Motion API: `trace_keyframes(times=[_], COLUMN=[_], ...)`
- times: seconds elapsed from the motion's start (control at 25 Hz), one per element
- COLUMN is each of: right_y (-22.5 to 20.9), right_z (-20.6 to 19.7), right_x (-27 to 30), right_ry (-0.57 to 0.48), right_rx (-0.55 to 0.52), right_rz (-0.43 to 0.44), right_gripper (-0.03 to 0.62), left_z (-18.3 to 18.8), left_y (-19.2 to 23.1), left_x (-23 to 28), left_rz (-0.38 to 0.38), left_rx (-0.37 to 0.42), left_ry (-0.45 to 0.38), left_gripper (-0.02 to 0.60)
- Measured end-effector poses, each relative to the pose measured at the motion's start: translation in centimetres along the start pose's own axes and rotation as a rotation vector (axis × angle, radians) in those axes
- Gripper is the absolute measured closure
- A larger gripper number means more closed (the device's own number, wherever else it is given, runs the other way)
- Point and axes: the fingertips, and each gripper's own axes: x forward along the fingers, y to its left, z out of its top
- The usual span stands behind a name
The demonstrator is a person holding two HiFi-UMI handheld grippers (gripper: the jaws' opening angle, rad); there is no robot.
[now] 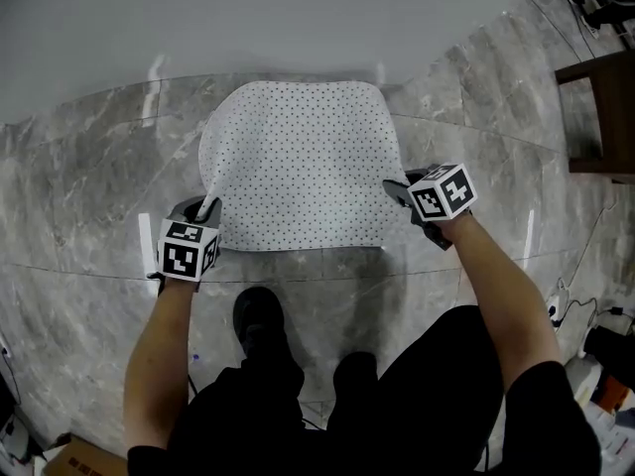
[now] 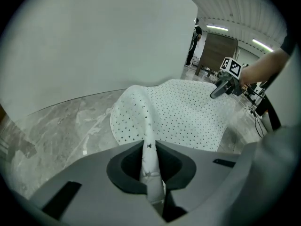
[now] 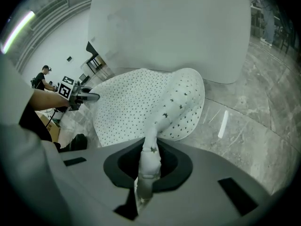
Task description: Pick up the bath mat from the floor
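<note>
Two black-clad legs and a black shoe are seen nearest, behind and between the tongs. The left tongs are shut tight on a pinched, rope-like fold of the bath mat at its near-left corner. The right tongs are clamped likewise on the near-right corner. Both corners are raised off the grey, white-veined marble floor. Ahead of the tongs the soft white mat, dotted with small dark stars, is spread roughly square, with rounded far corners. Beyond it a smooth, matt white surface is seen.
</note>
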Motion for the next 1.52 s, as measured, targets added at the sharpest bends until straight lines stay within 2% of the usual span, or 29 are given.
trace_keyframes(times=[0.32, 0.64, 0.76, 0.88, 1.0, 1.12, 1.32, 1.52], right_y=[-0.3, 1.6, 2.6, 2.1, 0.1, -0.5, -0.3, -0.7], right_z=[0.6, 1.9, 1.9, 2.2, 3.4, 2.4, 2.2, 2.4], right_x=[-0.1, -1.1, -1.1, -2.1, -4.4, -5.1, -4.8, -5.3], right_ry=[-0.012, -0.019, -0.005, -0.036, -0.122, -0.125, -0.103, -0.070], right_rx=[-0.038, -0.032, -0.054, -0.046, 0.030, 0.047, 0.012, -0.109], right_rz=[0.010, 0.109, 0.121, 0.102, 0.082, 0.076, 0.054, -0.044], right_gripper=[0.556, 0.557, 0.557, 0.559, 0.559, 0.557, 0.557, 0.556], left_z=[2.3, 4.1, 4.0, 4.2, 4.7, 5.1, 7.0, 8.3], left_y=[-0.4, -0.5, -0.6, -0.2, 1.3, 1.9, 0.4, -1.3], left_x=[-1.7, -2.9, -2.9, -3.1, -3.6, -4.1, -3.7, -3.9], left_rz=[0.007, -0.007, -0.004, 0.005, 0.029, 0.035, 0.007, -0.023], left_rx=[0.055, 0.048, 0.047, 0.037, 0.012, -0.005, 0.038, 0.075], left_ry=[-0.028, -0.060, -0.058, -0.068, -0.085, -0.108, -0.129, -0.143], left_gripper=[0.546, 0.546, 0.546, 0.548, 0.548, 0.548, 0.548, 0.548])
